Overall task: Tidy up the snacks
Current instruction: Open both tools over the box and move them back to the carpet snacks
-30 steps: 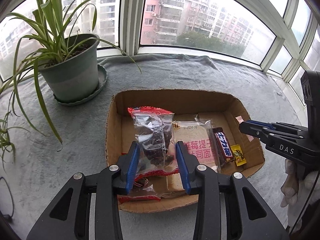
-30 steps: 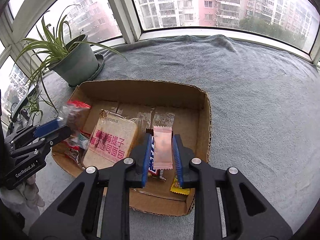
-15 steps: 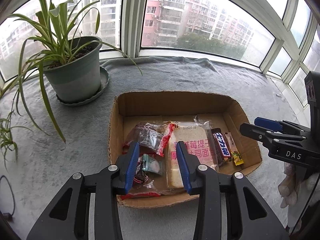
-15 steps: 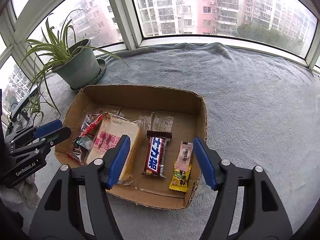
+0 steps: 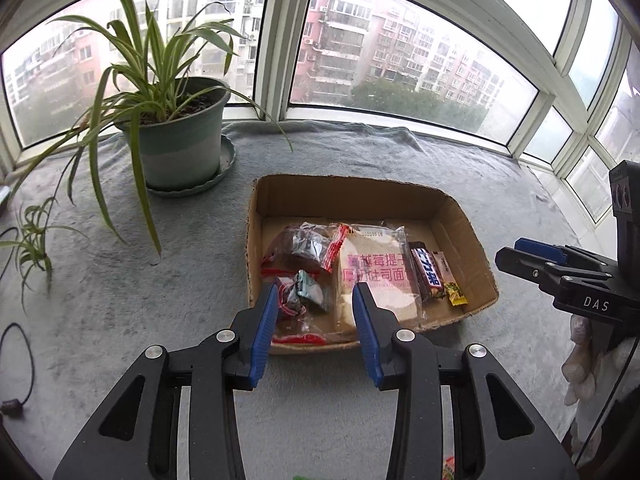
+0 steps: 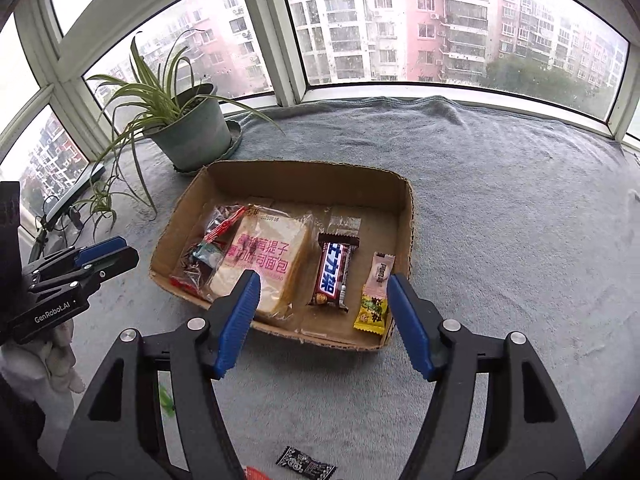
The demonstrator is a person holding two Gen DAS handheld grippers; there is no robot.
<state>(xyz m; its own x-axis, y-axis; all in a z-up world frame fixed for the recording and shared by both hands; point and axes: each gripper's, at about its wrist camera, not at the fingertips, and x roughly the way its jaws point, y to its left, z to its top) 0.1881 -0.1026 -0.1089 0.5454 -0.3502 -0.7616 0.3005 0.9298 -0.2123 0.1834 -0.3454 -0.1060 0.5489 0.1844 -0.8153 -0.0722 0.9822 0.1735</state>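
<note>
Nearest of all, right at the near edge of the right wrist view, a small black sachet (image 6: 306, 460) lies loose on the grey blanket (image 6: 500, 220), with a scrap of red wrapper (image 6: 256, 474) beside it and a bit of green (image 6: 166, 398) farther left. These sit below and behind the right gripper (image 6: 322, 300), on my side of it, not ahead. The sachet's long axis runs across the view, tipped down a little to the right. I'd judge the right hand the nearer one for it.

That right gripper stands wide with nothing between its blue pads; its jaws have just been opening. The left gripper (image 5: 314, 308) is parted more narrowly and is also empty, hovering over the box's near left corner.

Beyond both, the cardboard box (image 6: 406, 200) holds what is already sorted, left to right: clear bags with red trim (image 6: 204, 248), the bread pack (image 6: 264, 264), a chocolate bar (image 6: 332, 276) lying near to far, then a pink stick (image 6: 380, 272) and a yellow sweet (image 6: 370, 312) end to end by the right wall.

Farthest, the plant (image 6: 192, 132) stands by the window, well clear of the box.

So the next pick, as I read it, means drawing back toward the near edge, not reaching on.
</note>
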